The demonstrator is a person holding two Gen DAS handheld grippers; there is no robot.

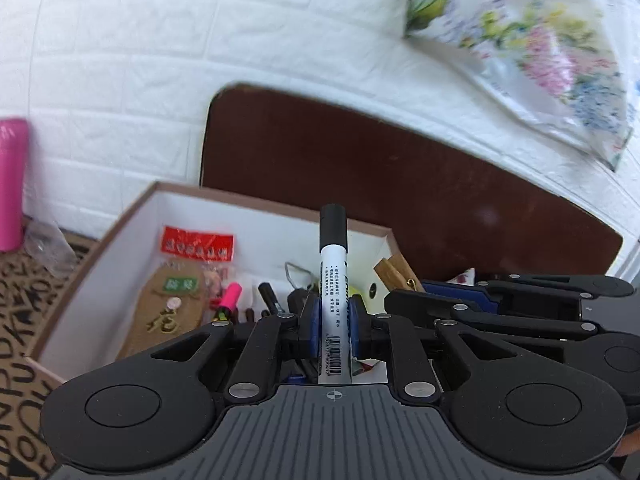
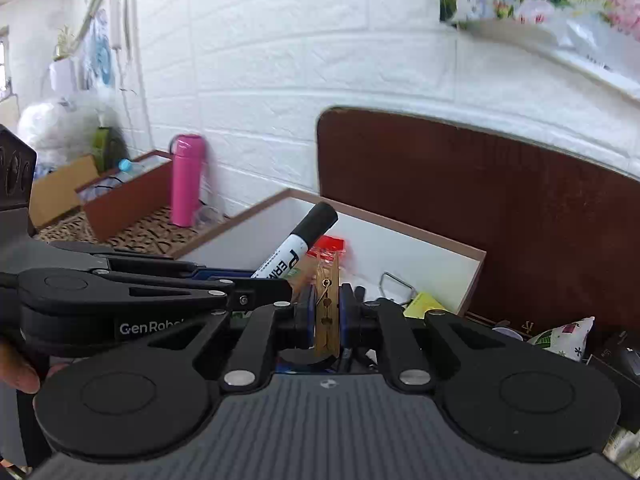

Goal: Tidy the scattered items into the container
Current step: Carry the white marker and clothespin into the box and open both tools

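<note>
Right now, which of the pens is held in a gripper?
The white marker with the black cap, clamped upright in the left gripper. The pink highlighter and the black pen lie in the box.

The marker (image 1: 333, 280) has its bottom end hidden behind the left gripper (image 1: 332, 322). The wooden peg (image 2: 327, 312) has its lower end hidden behind the right gripper (image 2: 325, 316). The pink bottle (image 1: 12, 184) is cut off by the picture's left side and looks blurry. The flowery bag (image 1: 532, 48) is blurry too. Small things in the box (image 1: 100, 264) sit half hidden behind the gripper.
</note>
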